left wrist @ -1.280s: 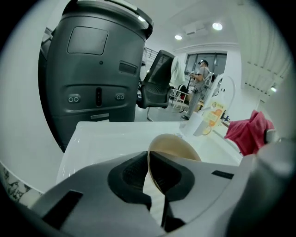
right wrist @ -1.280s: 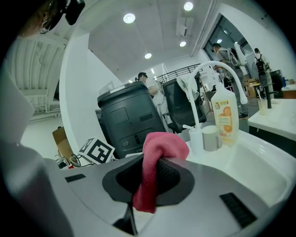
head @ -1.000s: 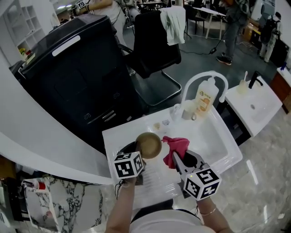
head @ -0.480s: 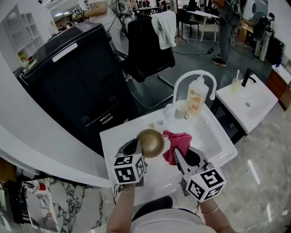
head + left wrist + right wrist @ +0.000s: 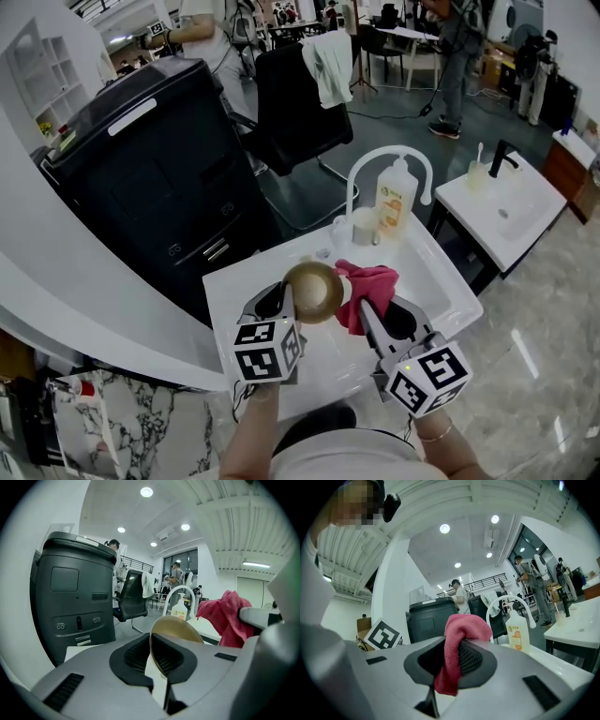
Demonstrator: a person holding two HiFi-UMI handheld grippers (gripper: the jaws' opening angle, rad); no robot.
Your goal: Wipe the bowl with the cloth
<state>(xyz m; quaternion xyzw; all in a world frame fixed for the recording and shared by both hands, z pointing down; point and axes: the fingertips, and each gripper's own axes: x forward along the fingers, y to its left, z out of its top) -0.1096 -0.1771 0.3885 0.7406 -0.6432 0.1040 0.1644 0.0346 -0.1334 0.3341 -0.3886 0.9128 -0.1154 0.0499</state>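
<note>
Left claw [image 5: 287, 300] holds bowl [image 5: 314, 292] on edge by rim; right claw [image 5: 362, 315] pinches cloth [image 5: 367, 284].

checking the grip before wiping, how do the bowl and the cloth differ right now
The bowl is rigid, round and golden-brown; the cloth is soft, red and bunched. The bowl is pinched by its rim in the left tongs, tilted; the cloth is folded over in the right tongs, ends hanging. Shared: both are clamped and held side by side over the white sink.
</note>
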